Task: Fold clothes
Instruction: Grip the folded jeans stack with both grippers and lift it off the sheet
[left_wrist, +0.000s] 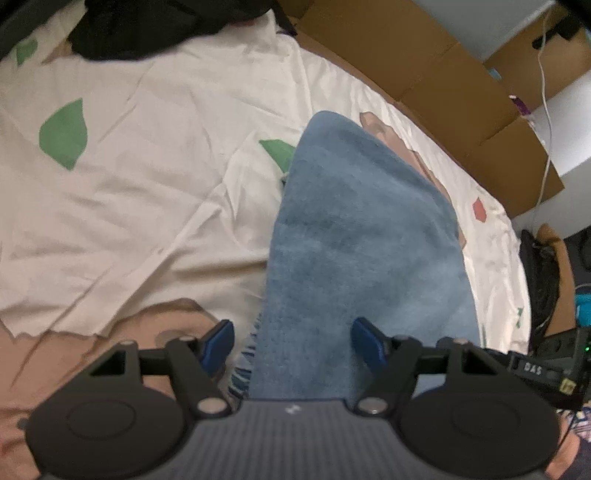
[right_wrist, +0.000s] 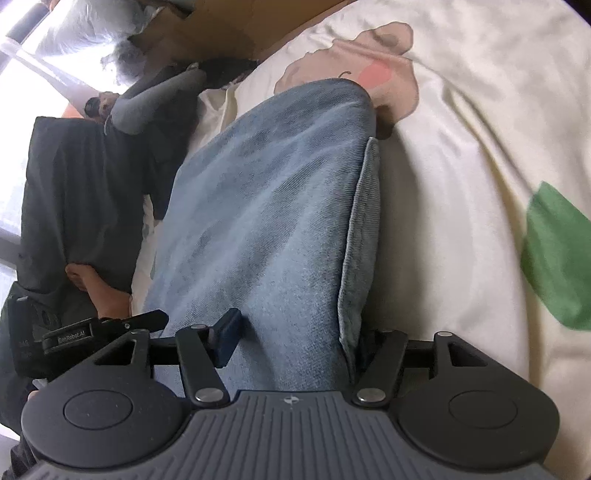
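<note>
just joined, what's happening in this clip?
A person is folding blue jeans on a bed sheet, with tongs in each hand. The left tongs straddle one edge of the jeans, one pad over the denim and one over the sheet, not pinching. The right tongs straddle the jeans from the other side; one pad is hidden behind the folded edge, so a grip can't be confirmed. A cardboard box stands beyond the bed.

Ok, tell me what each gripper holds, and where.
Left gripper: nothing, open over the edge of the jeans. Right gripper straddles their near folded end; grip cannot be told.
</note>
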